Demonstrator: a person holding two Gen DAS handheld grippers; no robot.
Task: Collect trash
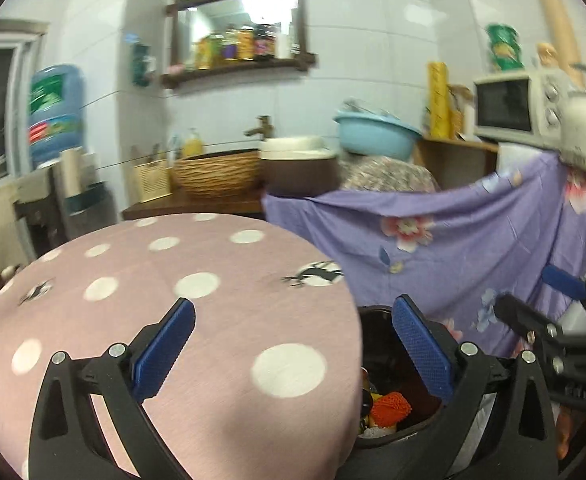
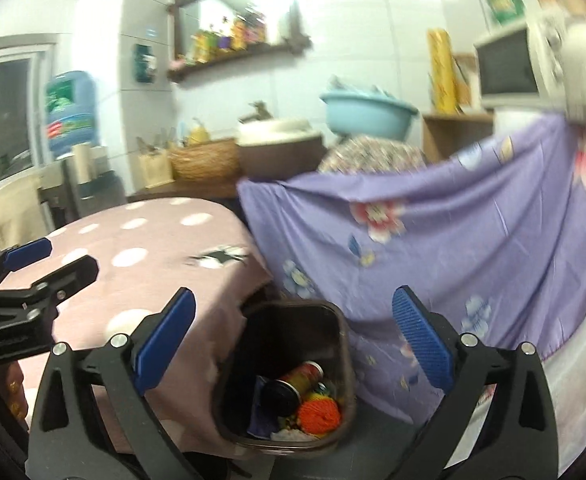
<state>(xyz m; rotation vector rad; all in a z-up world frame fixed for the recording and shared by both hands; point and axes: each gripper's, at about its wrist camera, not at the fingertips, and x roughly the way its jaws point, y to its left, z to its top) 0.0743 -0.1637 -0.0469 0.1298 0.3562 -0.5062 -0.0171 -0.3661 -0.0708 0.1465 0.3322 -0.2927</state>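
Note:
A dark trash bin (image 2: 289, 312) stands on the floor between a pink polka-dot table (image 2: 153, 248) and a purple floral cloth (image 2: 473, 240). Inside it lie a can (image 2: 299, 380), an orange ball of yarn (image 2: 319, 416) and other scraps. My right gripper (image 2: 293, 348) is open and empty above the bin. My left gripper (image 1: 293, 356) is open and empty over the table's (image 1: 173, 300) right edge, with the bin (image 1: 377, 320) and the orange yarn (image 1: 391, 406) below it. Each gripper shows in the other's view, the right (image 1: 553, 312) and the left (image 2: 33, 276).
Behind the table is a counter with a wicker basket (image 1: 217, 172), a basin with a tap (image 1: 293, 152) and a blue bowl (image 1: 377, 132). A microwave (image 1: 513, 104) and a kettle (image 1: 585, 128) stand at the right. A water jug (image 1: 55, 112) stands at the left.

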